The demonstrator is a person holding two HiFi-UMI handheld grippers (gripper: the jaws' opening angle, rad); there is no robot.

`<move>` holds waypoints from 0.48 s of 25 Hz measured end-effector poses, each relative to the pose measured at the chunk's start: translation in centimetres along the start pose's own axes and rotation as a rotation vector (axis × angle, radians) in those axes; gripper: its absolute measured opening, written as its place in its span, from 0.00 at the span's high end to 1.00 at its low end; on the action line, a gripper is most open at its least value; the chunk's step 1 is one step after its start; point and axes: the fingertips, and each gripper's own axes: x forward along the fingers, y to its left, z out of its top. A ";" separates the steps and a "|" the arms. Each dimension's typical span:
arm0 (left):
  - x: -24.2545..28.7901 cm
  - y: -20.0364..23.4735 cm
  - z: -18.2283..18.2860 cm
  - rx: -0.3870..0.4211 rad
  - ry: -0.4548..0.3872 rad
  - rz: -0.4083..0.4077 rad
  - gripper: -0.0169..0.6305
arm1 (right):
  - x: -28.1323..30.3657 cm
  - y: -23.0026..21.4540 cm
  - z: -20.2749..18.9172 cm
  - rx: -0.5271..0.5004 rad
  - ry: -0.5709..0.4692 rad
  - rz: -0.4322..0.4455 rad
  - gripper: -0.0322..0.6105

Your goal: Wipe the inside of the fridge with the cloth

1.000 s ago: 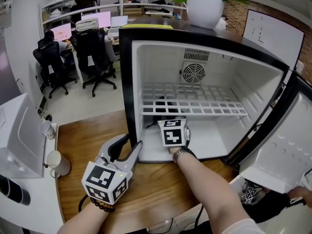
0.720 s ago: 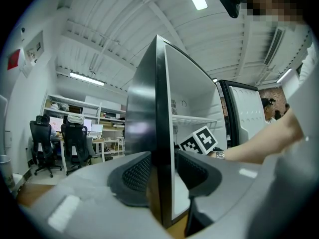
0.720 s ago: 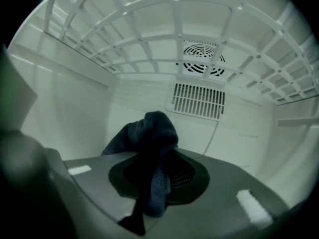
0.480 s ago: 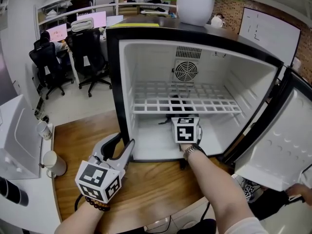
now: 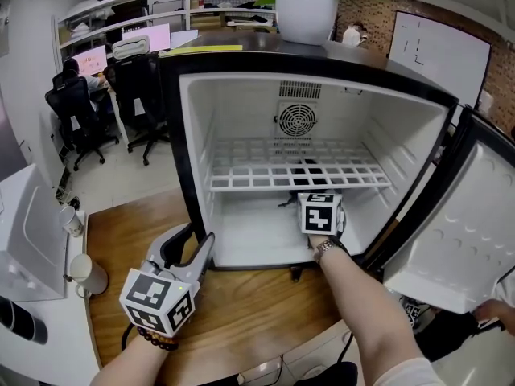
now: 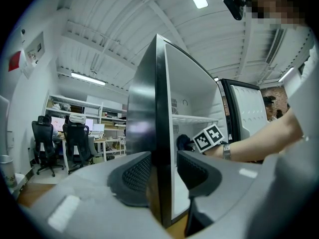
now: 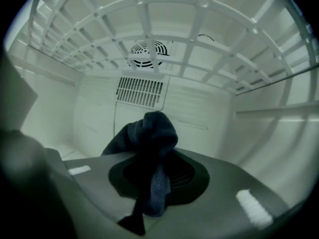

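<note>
The small fridge (image 5: 172, 135) stands open on a wooden table, with a white wire shelf (image 5: 265, 172) across its middle. My right gripper (image 5: 315, 201) reaches into the lower compartment under that shelf, right of centre. It is shut on a dark blue cloth (image 7: 149, 146), which bunches up between the jaws of the right gripper (image 7: 155, 180) and shows as a dark patch (image 5: 290, 202) ahead of the marker cube. My left gripper (image 5: 201, 236) sits at the fridge's lower left corner. The left gripper (image 6: 162, 171) has the black front edge of the left wall (image 6: 158, 133) between its pads.
The fridge door (image 5: 459, 240) hangs open at the right. A fan grille (image 5: 296, 119) sits in the back wall. A potted plant (image 5: 304, 13) stands on top of the fridge. Two cups (image 5: 87, 273) and a white appliance (image 5: 24, 232) are at the table's left.
My right gripper has slid to the right across the lower compartment with the cloth in it. The left gripper has stayed on the fridge's left wall.
</note>
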 end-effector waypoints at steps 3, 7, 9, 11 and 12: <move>-0.1 0.0 0.0 0.000 0.000 0.004 0.71 | 0.0 -1.5 -0.6 0.018 0.019 -0.038 0.86; 0.0 0.1 0.0 0.003 -0.001 0.007 0.71 | 0.0 -3.2 -0.9 0.047 0.030 -0.084 0.86; 0.0 0.0 0.0 0.003 -0.001 0.009 0.71 | -0.1 -4.0 -1.2 0.057 0.041 -0.104 0.86; -0.1 0.0 0.0 0.003 0.001 0.010 0.71 | -0.2 -4.7 -1.6 0.070 0.059 -0.126 0.86; -0.1 0.0 0.0 0.003 0.001 0.011 0.71 | -0.3 -5.1 -1.7 0.076 0.064 -0.137 0.86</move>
